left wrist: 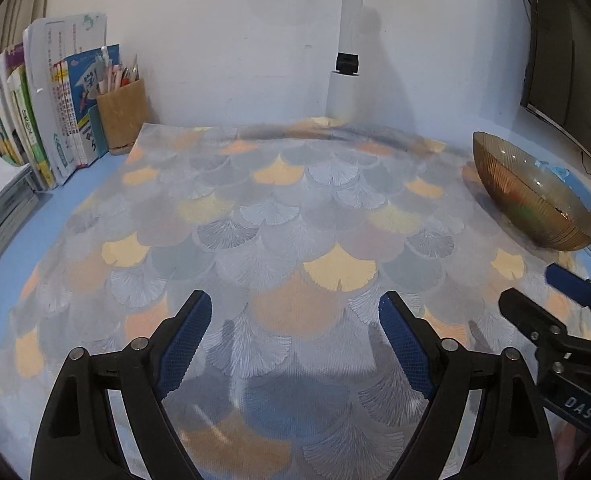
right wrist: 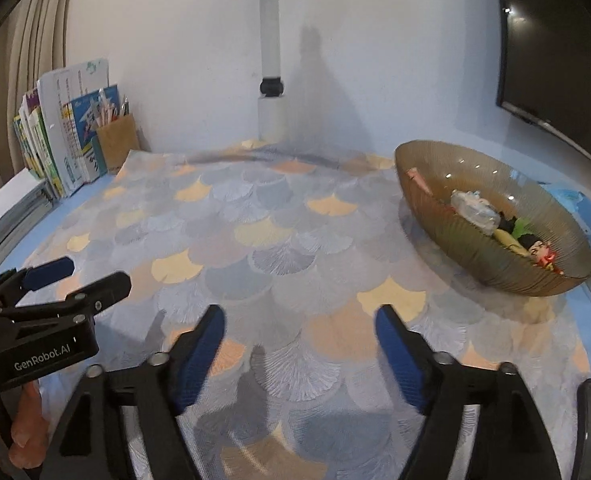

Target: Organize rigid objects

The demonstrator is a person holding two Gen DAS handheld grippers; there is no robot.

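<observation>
Bowl point(left wrist: 535, 200) contents hidden behind near wall

"das" shows on the right gripper point(left wrist: 551, 300) body, "genrobot.ai" on the left gripper point(right wrist: 79, 276) body.

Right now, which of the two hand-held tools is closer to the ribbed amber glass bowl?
The right tool. The ribbed amber glass bowl sits ahead of it, to its right. The left tool is farther off, with the right tool between it and the bowl. Both are open and empty.
</observation>
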